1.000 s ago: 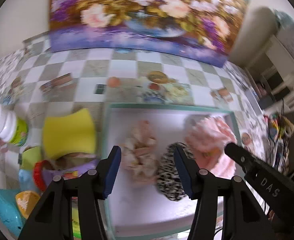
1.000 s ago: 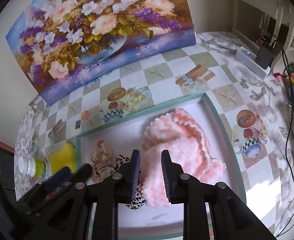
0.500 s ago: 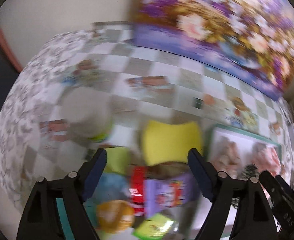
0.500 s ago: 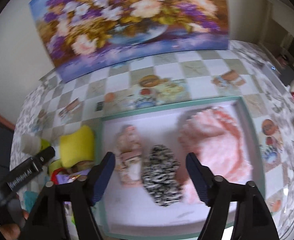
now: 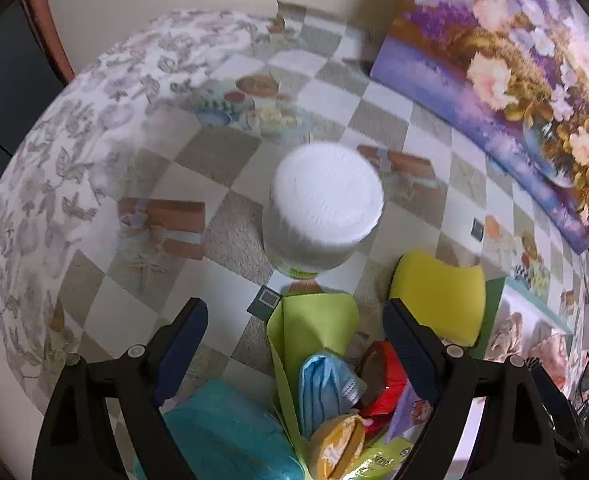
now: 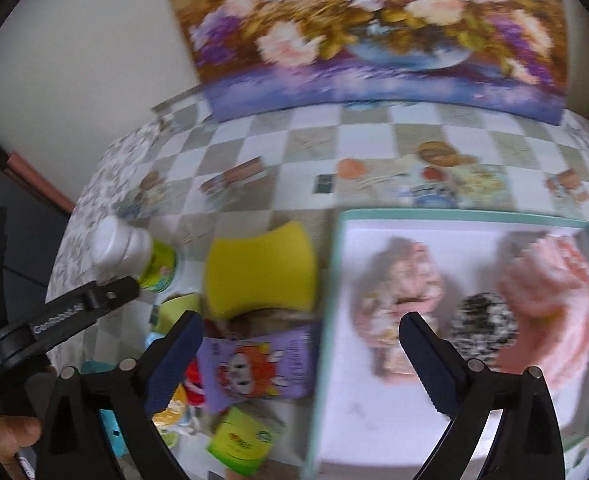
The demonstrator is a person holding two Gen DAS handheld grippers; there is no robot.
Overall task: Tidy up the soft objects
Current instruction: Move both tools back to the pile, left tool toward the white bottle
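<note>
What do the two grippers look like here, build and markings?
Both match: black plastic scissor-style arms with silver rivets at the pivots, ending in dark blue ribbed pads. The left gripper shows this in its own view. The right gripper looks the same. In the right view, the left one's side arm carries white lettering, too blurred to read. No cables or sleeves visible.

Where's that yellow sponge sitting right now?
The yellow sponge lies on the checkered tablecloth, just left of the tray, with the white-capped bottle farther left.
</note>
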